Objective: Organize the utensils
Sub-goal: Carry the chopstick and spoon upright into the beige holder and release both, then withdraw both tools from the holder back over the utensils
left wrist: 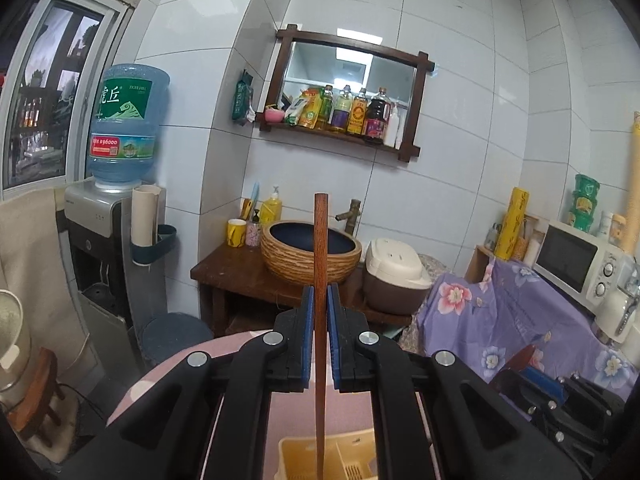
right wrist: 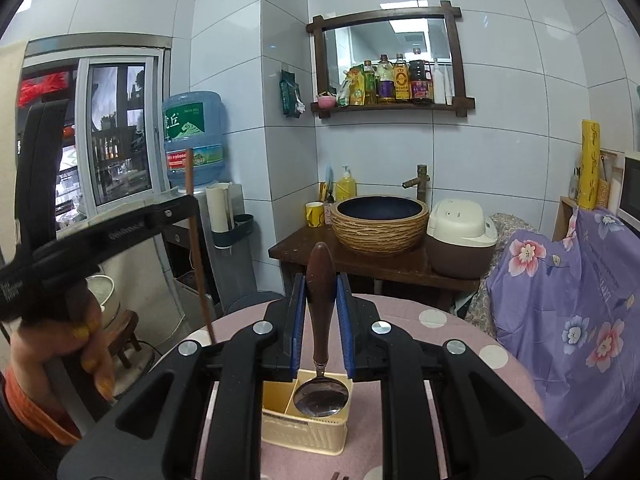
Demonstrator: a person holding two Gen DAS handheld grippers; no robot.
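Left gripper point(left wrist: 320, 304) fingers clamp an upright chopstick point(left wrist: 321, 240); right gripper point(right wrist: 322, 292) fingers clamp a spoon point(right wrist: 321, 394) above the yellow caddy point(right wrist: 304, 432).

- Chopstick point(left wrist: 320, 280): reddish-brown wood, upright, thin end down above the caddy.
- Spoon point(right wrist: 320, 320): dark wooden handle up, steel bowl down, hanging over the caddy.
- Caddy point(right wrist: 304, 432): cream plastic, divided compartments, upright on pink table.

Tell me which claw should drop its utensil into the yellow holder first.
Right, probably. The right claw holds the spoon bowl-down directly over the holder; the left claw's chopstick looks similarly close.
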